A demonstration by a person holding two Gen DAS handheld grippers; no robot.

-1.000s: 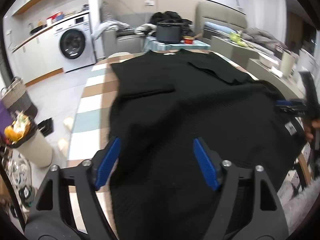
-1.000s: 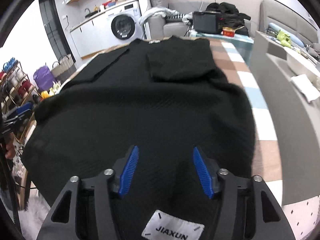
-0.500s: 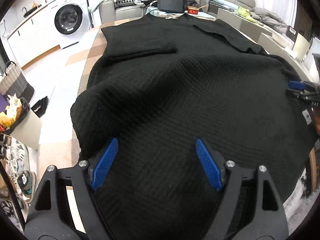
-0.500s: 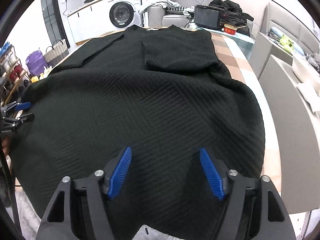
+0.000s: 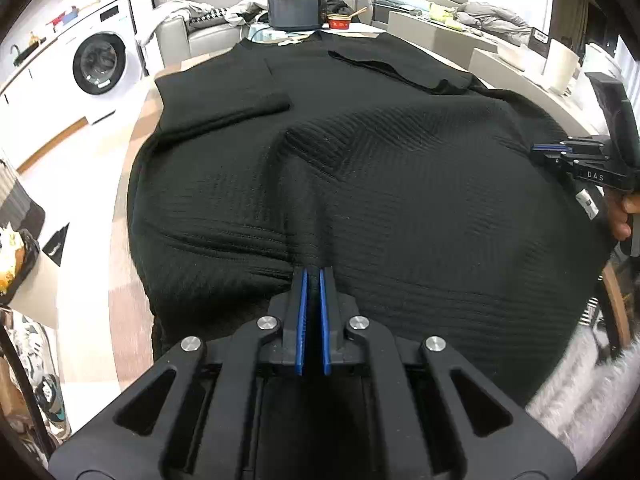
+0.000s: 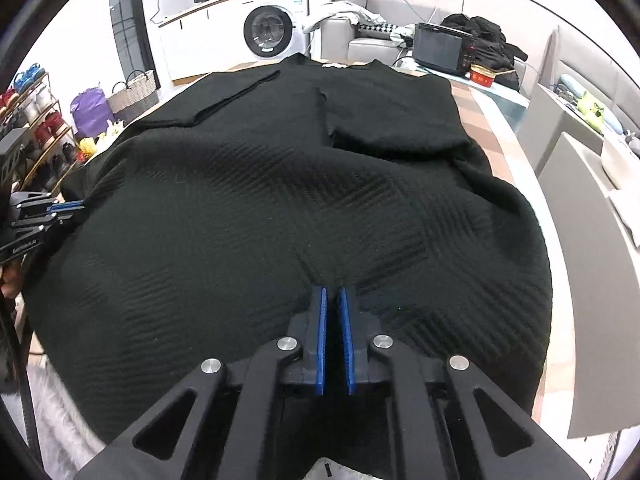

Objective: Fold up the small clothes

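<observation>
Both the left claw and the right claw, spread a moment ago, now pinch the near hem of the black sweater lying flat on the desk, at 6 o'clock in each view, ready to fold toward 12 o'clock.

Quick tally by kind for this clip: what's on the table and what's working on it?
Black garment spread on the table: 1
Grippers: 2, the left gripper and the right gripper, each shut on the garment's near hem
Total: 3

Black ribbed garment spread across table, sleeves apparently folded inward, hem bunched.
</observation>
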